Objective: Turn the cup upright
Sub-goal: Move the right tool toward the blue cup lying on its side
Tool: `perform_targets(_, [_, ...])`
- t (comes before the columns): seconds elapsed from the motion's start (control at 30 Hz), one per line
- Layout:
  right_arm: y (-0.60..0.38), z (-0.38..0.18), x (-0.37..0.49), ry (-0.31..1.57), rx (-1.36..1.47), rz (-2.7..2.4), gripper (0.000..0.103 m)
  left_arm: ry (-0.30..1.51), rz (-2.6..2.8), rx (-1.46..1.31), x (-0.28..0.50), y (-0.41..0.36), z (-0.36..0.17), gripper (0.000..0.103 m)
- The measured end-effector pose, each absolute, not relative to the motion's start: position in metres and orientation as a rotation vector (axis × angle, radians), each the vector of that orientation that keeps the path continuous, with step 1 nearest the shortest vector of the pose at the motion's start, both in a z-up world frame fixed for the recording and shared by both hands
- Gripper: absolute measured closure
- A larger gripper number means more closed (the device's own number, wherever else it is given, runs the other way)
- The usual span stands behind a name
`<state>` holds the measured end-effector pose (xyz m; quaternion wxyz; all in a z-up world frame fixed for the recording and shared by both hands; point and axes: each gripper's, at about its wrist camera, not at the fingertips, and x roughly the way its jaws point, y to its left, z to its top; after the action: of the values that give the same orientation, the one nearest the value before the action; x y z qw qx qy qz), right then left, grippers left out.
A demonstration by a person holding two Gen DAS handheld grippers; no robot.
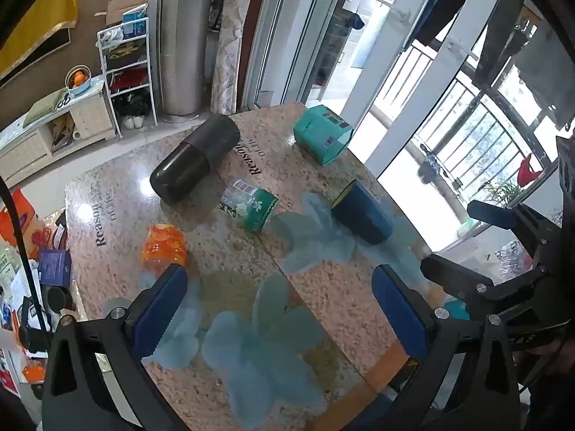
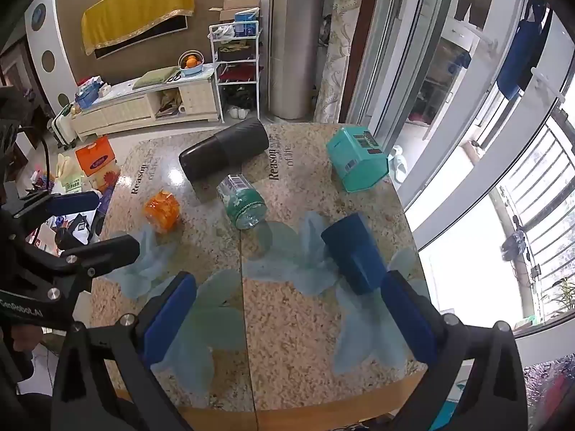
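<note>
A dark blue cup [image 1: 363, 213] lies on its side on the right part of the table, its yellowish inside facing the far left; it also shows in the right wrist view [image 2: 354, 255]. My left gripper [image 1: 280, 312] is open and empty, above the near table, with the cup ahead to the right. My right gripper [image 2: 287, 319] is open and empty; its right finger [image 2: 408, 319] is close to the cup's near end, and I cannot tell if they touch. The right gripper also shows in the left wrist view [image 1: 496, 248].
On the speckled table [image 1: 222, 251] lie a large black tumbler [image 1: 196, 163], a clear bottle with a green label [image 1: 249, 206], an orange plastic container [image 1: 163, 248] and a teal box [image 1: 321, 136]. The table's right edge borders a balcony window.
</note>
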<state>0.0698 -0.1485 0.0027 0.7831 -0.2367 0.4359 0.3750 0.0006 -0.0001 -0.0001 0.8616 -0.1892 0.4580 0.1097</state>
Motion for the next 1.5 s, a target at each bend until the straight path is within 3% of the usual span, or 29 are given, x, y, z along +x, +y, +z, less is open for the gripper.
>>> perform_targets(1.5, [-0.162,0.008,0.06,0.941,-0.488,0.816,0.0,0.94,0.239,-0.33,-0.009,-0.021,0.008,0.0])
